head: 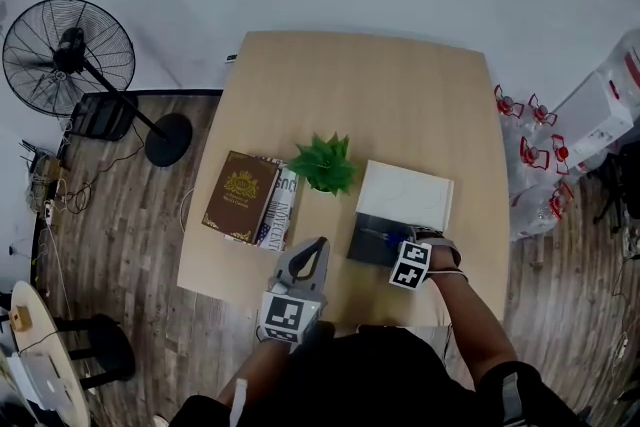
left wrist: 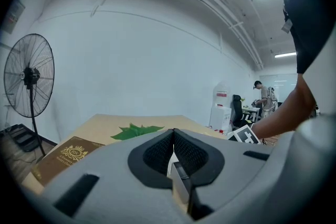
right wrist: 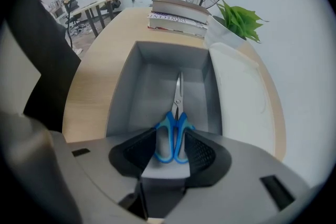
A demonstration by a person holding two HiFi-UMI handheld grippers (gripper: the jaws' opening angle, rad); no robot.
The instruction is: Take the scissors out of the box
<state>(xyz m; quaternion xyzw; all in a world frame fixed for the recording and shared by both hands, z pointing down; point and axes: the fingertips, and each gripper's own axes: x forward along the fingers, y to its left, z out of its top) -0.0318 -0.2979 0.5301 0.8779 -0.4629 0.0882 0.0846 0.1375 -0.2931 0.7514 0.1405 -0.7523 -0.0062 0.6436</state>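
Observation:
An open dark grey box stands on the wooden table near its front edge. Blue-handled scissors lie on its floor, blades pointing away from me. My right gripper reaches steeply down into the box, and its pads sit against both sides of the blue handles. The box's white lid lies just beyond the box. My left gripper hovers left of the box with its jaws together and nothing between them.
A potted green plant stands left of the lid, with a stack of books further left. A floor fan is off the table's left side. Bags and a white box crowd the floor at right.

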